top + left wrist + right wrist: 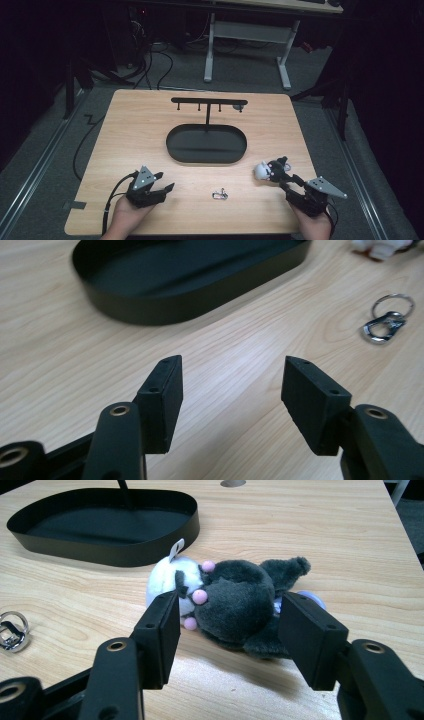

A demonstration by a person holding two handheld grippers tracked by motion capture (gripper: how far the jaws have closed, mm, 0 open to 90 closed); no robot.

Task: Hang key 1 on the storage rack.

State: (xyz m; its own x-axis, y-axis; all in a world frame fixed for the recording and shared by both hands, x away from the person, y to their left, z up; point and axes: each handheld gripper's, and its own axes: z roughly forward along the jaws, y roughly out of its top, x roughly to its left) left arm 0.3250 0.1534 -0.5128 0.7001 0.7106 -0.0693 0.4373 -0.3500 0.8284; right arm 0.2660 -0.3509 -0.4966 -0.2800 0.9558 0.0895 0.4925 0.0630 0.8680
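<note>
A small plush toy with a white face and dark grey body lies on its side on the wooden table, at the right front. In the right gripper view the plush toy sits between the jaws of my right gripper; the pads flank it without visibly squeezing it. In the high view my right gripper points left and away at the toy. My left gripper hovers open at the left front, with bare wood between the jaws of the left gripper.
A black oval tray with a T-shaped hanger stand sits mid-table; the tray wall lies ahead of both grippers. A metal keyring with clip lies between the two grippers near the front edge.
</note>
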